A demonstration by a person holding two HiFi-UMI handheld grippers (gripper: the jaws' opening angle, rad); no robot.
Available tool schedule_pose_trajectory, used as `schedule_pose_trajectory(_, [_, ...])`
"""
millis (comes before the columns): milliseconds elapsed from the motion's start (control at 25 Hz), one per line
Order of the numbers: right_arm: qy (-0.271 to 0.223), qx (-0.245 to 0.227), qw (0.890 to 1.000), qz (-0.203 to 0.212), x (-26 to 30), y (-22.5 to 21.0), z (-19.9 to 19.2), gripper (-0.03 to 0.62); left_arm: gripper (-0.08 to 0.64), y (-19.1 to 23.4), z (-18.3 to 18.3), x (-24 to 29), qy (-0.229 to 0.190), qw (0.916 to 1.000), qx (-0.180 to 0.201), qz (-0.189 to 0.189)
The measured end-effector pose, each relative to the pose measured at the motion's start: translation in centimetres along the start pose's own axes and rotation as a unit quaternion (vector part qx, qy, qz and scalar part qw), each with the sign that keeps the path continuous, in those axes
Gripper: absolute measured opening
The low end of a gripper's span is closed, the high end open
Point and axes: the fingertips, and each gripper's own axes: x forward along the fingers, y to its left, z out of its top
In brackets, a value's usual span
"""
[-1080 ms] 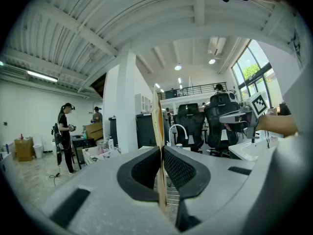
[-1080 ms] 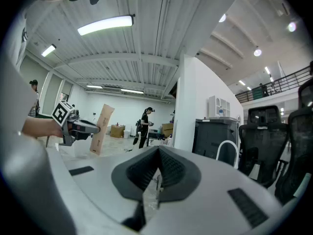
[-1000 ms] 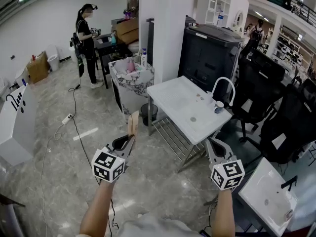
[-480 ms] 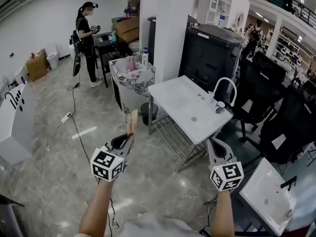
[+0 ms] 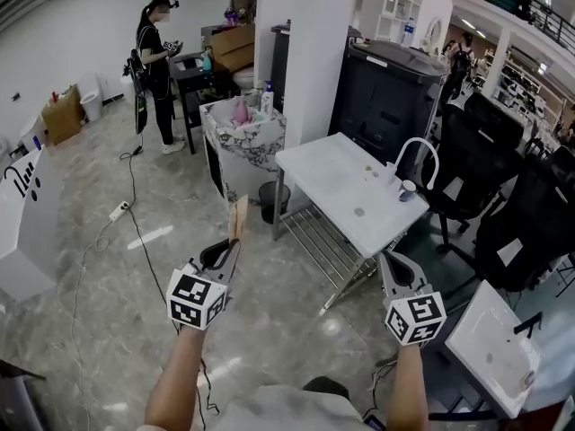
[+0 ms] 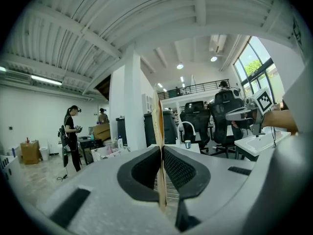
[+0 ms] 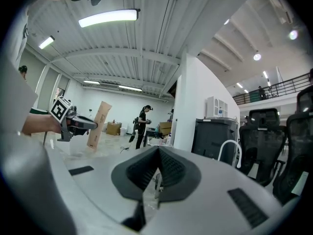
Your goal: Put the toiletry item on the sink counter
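Note:
My left gripper (image 5: 232,243) is shut on a flat tan toiletry packet (image 5: 238,219), held upright above the floor, left of the sink counter. In the left gripper view the packet (image 6: 157,131) stands edge-on between the two pads. From the right gripper view the same packet (image 7: 98,123) shows as a tan rectangle in the left gripper (image 7: 90,125). The white sink counter (image 5: 337,196) stands ahead with a curved white faucet (image 5: 415,155) and a small cup (image 5: 409,189) at its far right. My right gripper (image 5: 393,266) is shut and holds nothing, near the counter's front corner.
A marble-patterned cabinet (image 5: 243,146) with bottles stands beyond the counter. A white pillar (image 5: 314,52) and a dark cabinet (image 5: 391,97) rise behind it. Black office chairs (image 5: 503,223) crowd the right. Another white sink (image 5: 490,353) lies at lower right. A person (image 5: 154,65) stands far left; a cable (image 5: 126,232) runs over the floor.
The view has shifted slightly toward the sink counter. Both grippers keep their pose, and the packet stays in the left one.

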Motion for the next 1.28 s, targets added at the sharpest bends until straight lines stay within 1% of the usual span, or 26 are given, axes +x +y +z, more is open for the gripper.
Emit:
schedule_pose_trajectory(160, [0.014,-0.004,1.000,-0.003,0.9,1.5,-0.2,-0.005,0.028,1.7,-0.9,-0.7,-0.001,0.9999,-0.009,-0.006])
schedule_pose_trajectory(320, [0.018,-0.009,1.000,0.001,2.4,1.7,-0.1,-0.005,0.028,2.9,-2.0,-0.5,0.006,0.9998,-0.016,-0.008])
schedule_pose_trajectory(480, [0.023,-0.007,1.000,-0.002,4.6,1.3,-1.0,-0.005,0.028,4.3,-3.3,1.1,0.020,0.9995,-0.025,-0.003])
schedule_pose_trajectory(600, [0.025,-0.008,1.000,-0.001,6.9,0.0,-1.6,-0.005,0.028,5.3,-3.4,3.4,0.026,0.9994,-0.024,0.002])
schedule_pose_trajectory(720, [0.022,-0.010,1.000,-0.001,9.7,-2.3,-1.9,-0.005,0.029,6.4,-3.2,6.7,0.027,0.9993,-0.024,0.007])
schedule_pose_trajectory(840, [0.017,-0.015,1.000,0.001,12.9,-5.6,-2.2,-0.003,0.028,7.2,-3.0,10.9,0.031,0.9992,-0.022,0.013])
schedule_pose_trajectory(920, [0.011,-0.014,1.000,0.002,15.5,-8.4,-2.4,-0.005,0.028,7.8,-2.7,14.3,0.033,0.9991,-0.020,0.018])
schedule_pose_trajectory(1080, [0.013,0.002,1.000,0.009,20.9,-14.3,-3.5,-0.005,0.028,8.6,-2.2,21.2,0.043,0.9982,-0.029,0.030])
schedule_pose_trajectory(1280, [0.018,-0.006,0.999,0.029,27.8,-20.6,-3.6,-0.003,0.028,10.0,-0.8,29.1,0.053,0.9968,-0.034,0.049])
